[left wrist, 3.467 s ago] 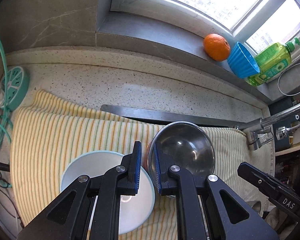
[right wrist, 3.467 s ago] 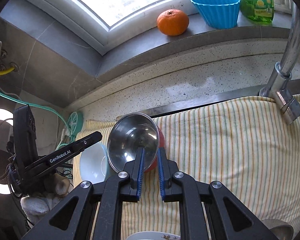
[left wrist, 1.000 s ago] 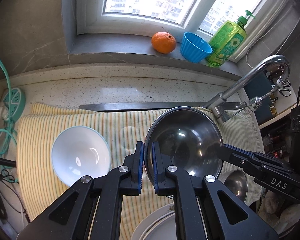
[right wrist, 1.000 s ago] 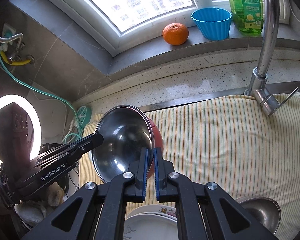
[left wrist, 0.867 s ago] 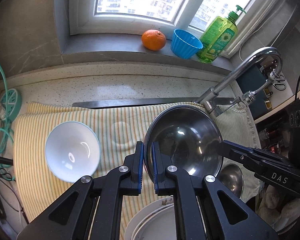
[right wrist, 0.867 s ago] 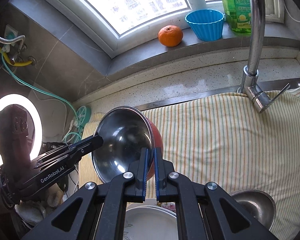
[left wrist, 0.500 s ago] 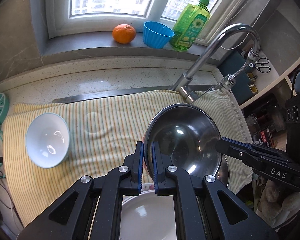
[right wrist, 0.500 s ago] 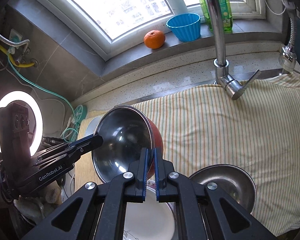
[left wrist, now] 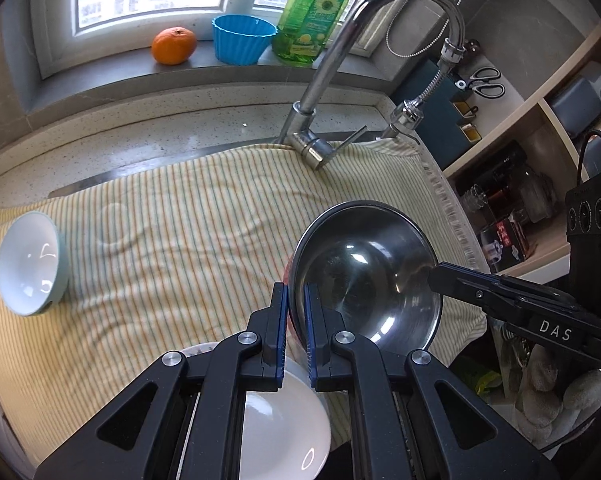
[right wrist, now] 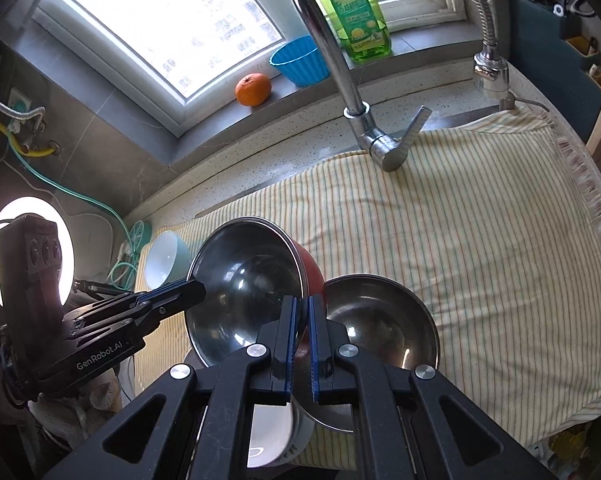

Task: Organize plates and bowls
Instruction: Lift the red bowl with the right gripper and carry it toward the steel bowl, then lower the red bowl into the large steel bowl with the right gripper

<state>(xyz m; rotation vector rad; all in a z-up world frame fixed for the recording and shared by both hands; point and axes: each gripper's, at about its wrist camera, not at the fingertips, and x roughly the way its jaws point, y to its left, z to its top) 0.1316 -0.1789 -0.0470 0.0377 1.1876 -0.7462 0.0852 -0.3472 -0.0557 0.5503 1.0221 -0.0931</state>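
A steel bowl with a red outside [left wrist: 364, 276] [right wrist: 244, 284] hangs in the air over the striped towel [left wrist: 180, 220]. My left gripper [left wrist: 295, 292] is shut on its near rim. My right gripper [right wrist: 301, 304] is shut on the opposite rim, and its tip [left wrist: 440, 276] also shows in the left wrist view. Just right of the held bowl, a second steel bowl [right wrist: 380, 320] rests on the towel. Stacked white plates [left wrist: 284, 420] [right wrist: 268, 432] lie below my fingers. A white bowl with a teal outside [left wrist: 28, 260] [right wrist: 166, 258] sits at the towel's far left.
A tall chrome faucet [left wrist: 340, 60] [right wrist: 328, 40] rises at the back of the towel. On the window sill are an orange [left wrist: 173, 45], a blue cup [left wrist: 242, 38] and a green soap bottle [left wrist: 312, 12]. Shelves with jars [left wrist: 512, 208] stand right; a ring light [right wrist: 32, 248] stands left.
Both grippers have carried the held bowl rightward over the towel. The white bowl has slid to the left edge of view, and the second steel bowl has come up beside the held one.
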